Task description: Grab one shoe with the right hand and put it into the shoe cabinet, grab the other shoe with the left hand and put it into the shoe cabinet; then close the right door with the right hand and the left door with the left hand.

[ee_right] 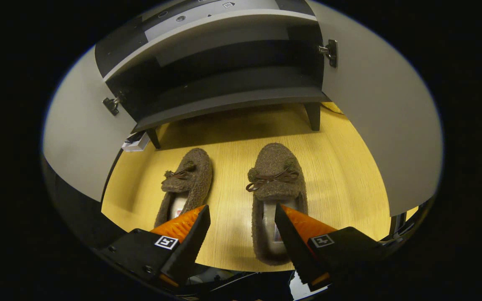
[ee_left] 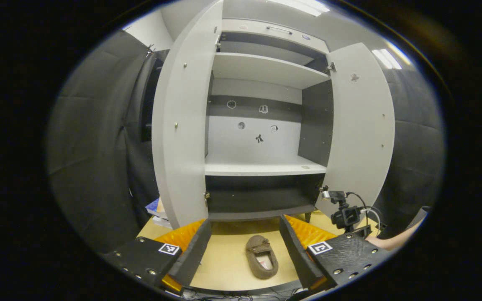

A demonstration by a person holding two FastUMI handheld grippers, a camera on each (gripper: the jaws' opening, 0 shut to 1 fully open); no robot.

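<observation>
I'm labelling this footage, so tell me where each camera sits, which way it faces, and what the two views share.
Left gripper view: rides the left tool, held back and level, facing the open cabinet; its open fingers frame one shoe; the right tool and a hand show at right.
Right gripper view: rides the right tool, low, tilted down at two shoes before the cabinet's bottom shelf; fingers open.
Shared: cabinet, doors, floor, a shoe.

Two fuzzy brown shoes (ee_right: pixel 188 184) (ee_right: pixel 276 196) lie side by side on the floor before the open shoe cabinet (ee_left: pixel 262 167).
</observation>
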